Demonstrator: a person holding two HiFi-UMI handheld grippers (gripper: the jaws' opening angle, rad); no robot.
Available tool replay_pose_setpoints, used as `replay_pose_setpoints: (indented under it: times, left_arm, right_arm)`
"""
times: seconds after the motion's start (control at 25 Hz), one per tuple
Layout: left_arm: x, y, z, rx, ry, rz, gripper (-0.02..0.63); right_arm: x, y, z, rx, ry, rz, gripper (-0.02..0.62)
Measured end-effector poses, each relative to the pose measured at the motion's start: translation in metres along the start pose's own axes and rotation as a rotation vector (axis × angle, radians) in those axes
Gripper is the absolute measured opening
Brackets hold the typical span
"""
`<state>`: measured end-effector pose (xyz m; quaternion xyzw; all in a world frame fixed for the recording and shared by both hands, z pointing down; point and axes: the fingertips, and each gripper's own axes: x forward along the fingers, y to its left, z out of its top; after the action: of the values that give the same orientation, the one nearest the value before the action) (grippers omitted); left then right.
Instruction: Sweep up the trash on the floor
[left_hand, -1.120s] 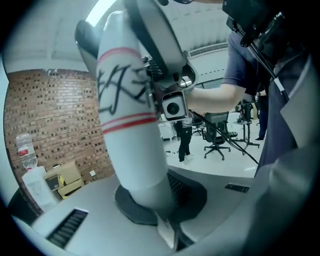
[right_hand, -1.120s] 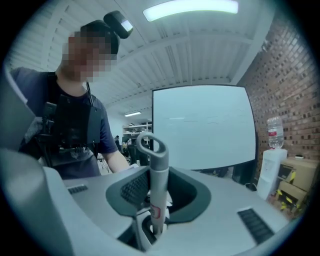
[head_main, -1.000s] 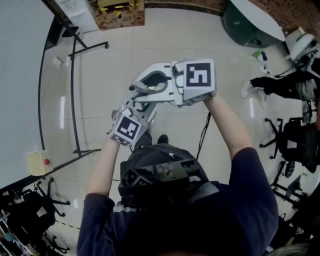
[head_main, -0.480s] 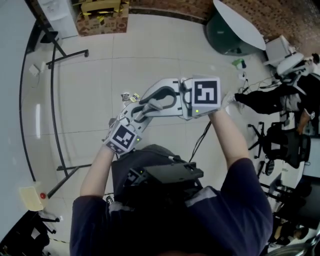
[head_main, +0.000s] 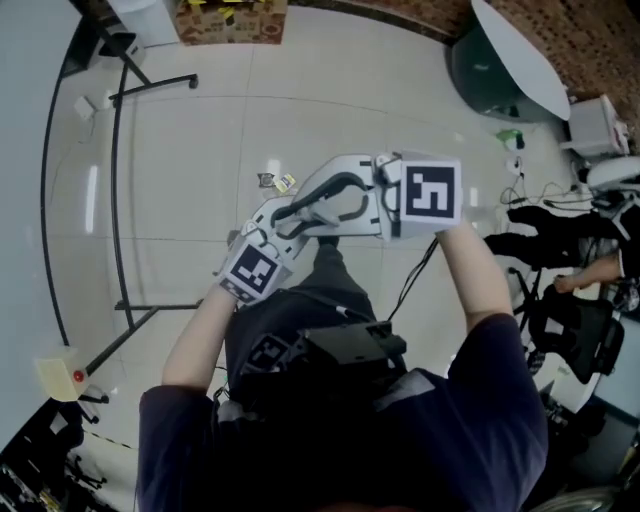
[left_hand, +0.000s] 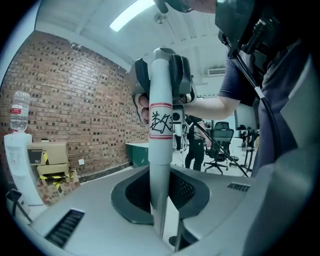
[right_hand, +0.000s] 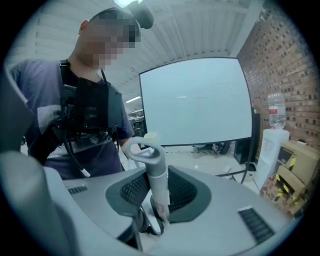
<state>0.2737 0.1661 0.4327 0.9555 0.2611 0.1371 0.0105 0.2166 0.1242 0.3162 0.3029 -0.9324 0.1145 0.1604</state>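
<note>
- Firmly clamping a grey handle (left_hand: 161, 150) with the left gripper (left_hand: 161, 202), pads pressed on both sides.
- Clenching the same handle nearer its loop end with the right gripper (right_hand: 156, 197).
- Holding both above the pale floor (head_main: 180, 180), with small trash scraps (head_main: 275, 181) lying near, just beyond the gripper tips.

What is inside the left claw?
A pale grey pole with a red-edged label stands squeezed in the left claw. Its bottom end is covered by the claw, so what it joins is hidden.
</note>
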Motion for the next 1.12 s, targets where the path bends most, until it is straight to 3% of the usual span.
replay_pose_setpoints:
  times: [0.08,0.32,0.44,0.56,0.84,0.96,1.12]
  left_arm:
    - [0.016,0.001,-0.014,-0.029,0.027,0.042,0.052]
    - [0.054,0.006,-0.062,-0.147,0.079,0.277,0.049]
    - [0.071,0.014,-0.08,-0.202,0.077,0.306,0.048]
    - [0.087,0.018,-0.101,-0.264,0.069,0.286,0.046]
    - [0.123,0.044,-0.149,-0.352,0.067,0.221,0.044]
    - [0.121,0.058,-0.17,-0.338,0.062,0.253,0.043]
    - [0.112,0.085,-0.17,-0.353,0.041,0.3,0.04]
  right_arm:
    - [-0.006,0.0,-0.02,0.002,0.004,0.064,0.119]
    - [-0.006,0.003,-0.08,0.065,0.003,0.286,0.127]
    - [-0.002,-0.006,-0.104,0.108,0.046,0.334,0.129]
    - [0.006,-0.012,-0.127,0.145,0.105,0.381,0.129]
    - [0.031,-0.037,-0.181,0.209,0.169,0.39,0.135]
    - [0.044,-0.052,-0.191,0.22,0.122,0.371,0.137]
    - [0.05,-0.08,-0.185,0.242,0.042,0.294,0.137]
